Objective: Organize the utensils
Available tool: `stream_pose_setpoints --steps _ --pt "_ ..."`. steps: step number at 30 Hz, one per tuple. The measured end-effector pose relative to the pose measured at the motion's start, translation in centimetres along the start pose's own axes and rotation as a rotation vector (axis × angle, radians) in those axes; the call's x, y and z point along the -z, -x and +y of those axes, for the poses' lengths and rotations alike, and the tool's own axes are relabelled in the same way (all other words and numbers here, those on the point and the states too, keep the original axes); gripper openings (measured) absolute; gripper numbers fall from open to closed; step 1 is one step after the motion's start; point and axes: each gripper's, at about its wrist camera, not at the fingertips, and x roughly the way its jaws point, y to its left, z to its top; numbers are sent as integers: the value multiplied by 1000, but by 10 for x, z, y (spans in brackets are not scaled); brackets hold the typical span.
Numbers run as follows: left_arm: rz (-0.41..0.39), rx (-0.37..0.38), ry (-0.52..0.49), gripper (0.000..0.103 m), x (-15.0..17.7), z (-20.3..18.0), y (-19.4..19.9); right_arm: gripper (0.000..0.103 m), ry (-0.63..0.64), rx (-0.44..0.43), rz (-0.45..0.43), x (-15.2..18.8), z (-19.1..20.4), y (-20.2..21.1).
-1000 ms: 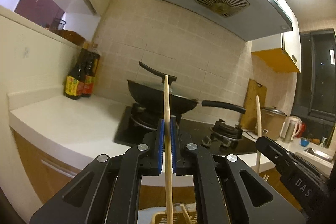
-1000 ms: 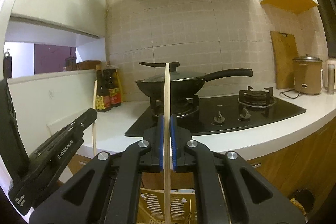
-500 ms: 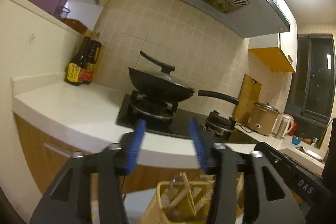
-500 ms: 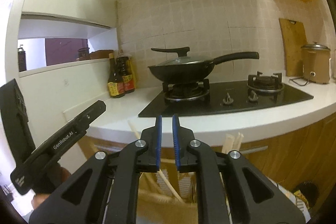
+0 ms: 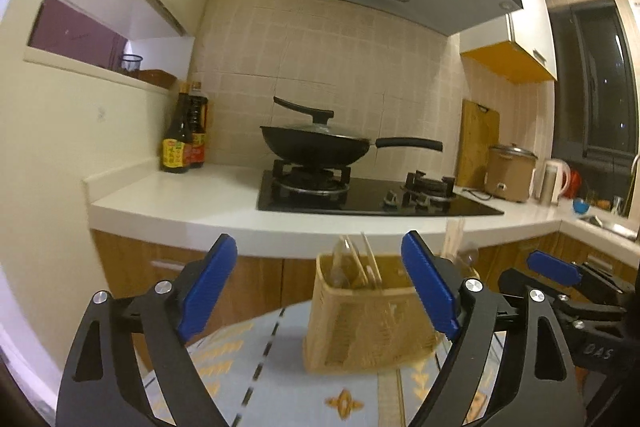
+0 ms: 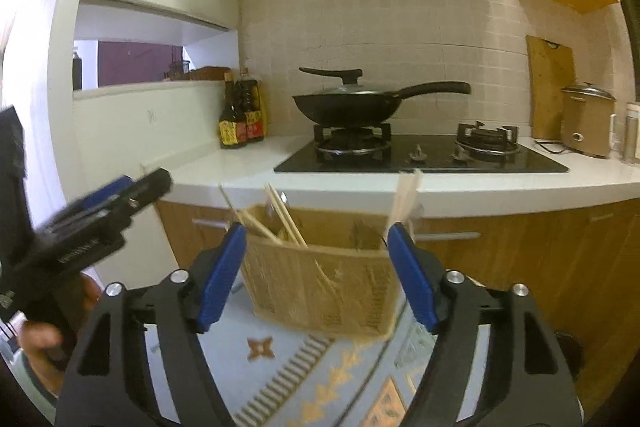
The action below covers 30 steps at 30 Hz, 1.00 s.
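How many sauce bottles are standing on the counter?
2. A dark bottle stands in the counter's back corner left of the stove, and a second bottle stands close behind it on its right. No others show.

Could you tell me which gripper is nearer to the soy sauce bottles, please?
Left. The soy sauce bottles stand ahead-left of the left gripper; the right gripper sits beyond it, farther away. Both jaws are opening, empty.
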Motion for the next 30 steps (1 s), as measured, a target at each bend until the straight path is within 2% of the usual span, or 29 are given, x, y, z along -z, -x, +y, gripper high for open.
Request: stream_pose_setpoints --steps 4,6,7,9,12,16,19,22,30 --pt "10 -33 -19 87 13 -11 22 78 5 53 -13 17 -2 16" --pt "1 -62 -37 87 21 -17 34 90 -3 91 -29 27 -6 24" --pt "-7 -77 -47 89 24 -20 38 92 -2 107 -39 32 -7 27" --pt "-8 -118 -73 93 37 -27 46 92 10 137 -45 41 -7 30" --pt "11 -158 -65 93 55 -32 50 93 20 176 -43 59 -8 30" --pt "-30 -245 -38 93 73 -35 52 95 3 278 -99 80 -16 33" --pt "-36 -281 -48 93 81 -38 46 95 -15 250 -63 83 -24 28" --pt "7 -279 -92 93 88 -40 38 95 -19 238 -51 87 -25 28" --pt "34 -271 -64 95 90 -34 36 95 -30 216 -25 87 -26 26"
